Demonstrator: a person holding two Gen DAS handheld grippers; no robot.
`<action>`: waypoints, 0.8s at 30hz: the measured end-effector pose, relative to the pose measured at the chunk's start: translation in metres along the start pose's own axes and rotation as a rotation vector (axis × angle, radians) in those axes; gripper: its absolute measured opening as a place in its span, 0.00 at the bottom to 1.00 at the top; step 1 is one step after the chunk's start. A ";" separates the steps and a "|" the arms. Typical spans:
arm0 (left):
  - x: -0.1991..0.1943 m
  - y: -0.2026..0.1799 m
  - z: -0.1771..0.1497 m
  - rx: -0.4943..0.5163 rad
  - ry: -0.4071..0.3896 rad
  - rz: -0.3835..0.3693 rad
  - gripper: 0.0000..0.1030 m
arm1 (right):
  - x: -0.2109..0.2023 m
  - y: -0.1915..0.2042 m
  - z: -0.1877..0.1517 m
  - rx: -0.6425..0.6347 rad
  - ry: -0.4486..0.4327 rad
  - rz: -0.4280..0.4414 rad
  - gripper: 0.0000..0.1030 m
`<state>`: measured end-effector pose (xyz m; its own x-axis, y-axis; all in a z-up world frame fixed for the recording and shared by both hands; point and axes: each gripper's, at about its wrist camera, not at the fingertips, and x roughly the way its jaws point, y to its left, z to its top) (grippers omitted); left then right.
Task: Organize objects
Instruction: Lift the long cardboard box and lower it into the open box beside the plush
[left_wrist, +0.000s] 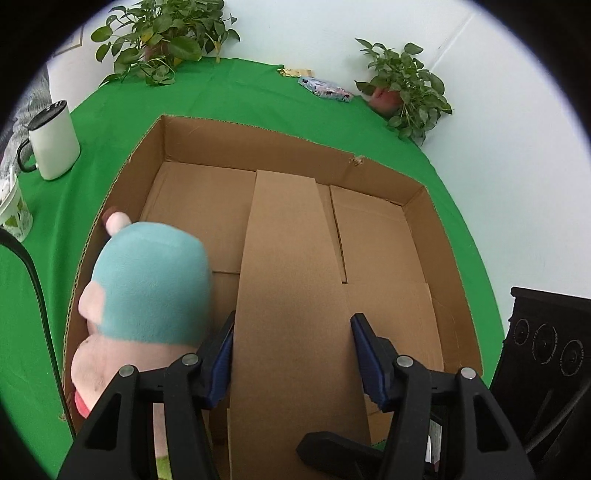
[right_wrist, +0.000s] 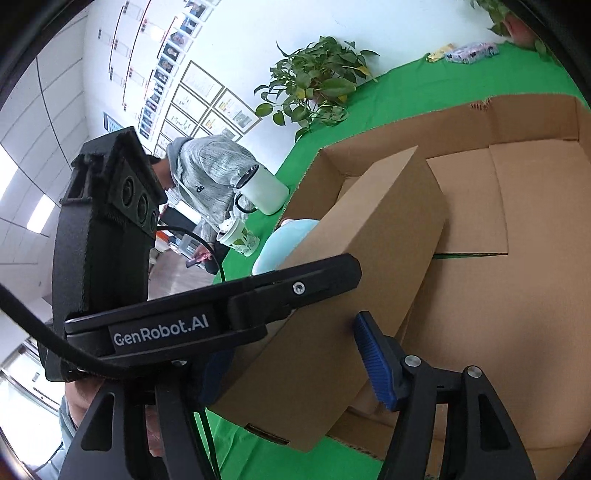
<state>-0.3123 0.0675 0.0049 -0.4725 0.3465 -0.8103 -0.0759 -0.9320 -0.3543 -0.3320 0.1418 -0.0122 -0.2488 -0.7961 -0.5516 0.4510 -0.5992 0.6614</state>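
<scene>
A large open cardboard box (left_wrist: 258, 140) sits on the green cloth. A plush toy (left_wrist: 147, 288) with a teal cap and pink body lies inside against the box's left wall. My left gripper (left_wrist: 291, 328) is open over the box, its blue pads either side of a raised cardboard flap (left_wrist: 291, 277), not pressing it. In the right wrist view my right gripper (right_wrist: 295, 343) is open around the same flap (right_wrist: 369, 236); the left gripper's black body (right_wrist: 207, 306) crosses in front. The plush's teal cap (right_wrist: 280, 240) peeks out behind the flap.
A white mug (left_wrist: 55, 144) and a patterned cup (left_wrist: 13, 210) stand left of the box. Two potted plants (left_wrist: 162, 37) (left_wrist: 402, 88) and a snack packet (left_wrist: 325, 88) sit at the table's back. A person in grey (right_wrist: 207, 177) stands beyond the table.
</scene>
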 end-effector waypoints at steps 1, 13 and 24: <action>0.002 -0.001 0.001 -0.001 0.000 0.005 0.55 | 0.001 -0.006 0.002 0.010 0.001 0.013 0.61; 0.018 0.011 0.003 -0.009 0.051 0.015 0.33 | 0.031 -0.044 0.014 0.063 0.088 -0.090 0.60; 0.007 0.052 -0.019 -0.141 0.049 -0.066 0.18 | 0.064 -0.032 0.012 -0.013 0.156 -0.160 0.65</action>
<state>-0.3031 0.0239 -0.0282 -0.4266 0.4144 -0.8039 0.0208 -0.8841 -0.4668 -0.3728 0.1092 -0.0626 -0.1832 -0.6679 -0.7213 0.4280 -0.7148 0.5531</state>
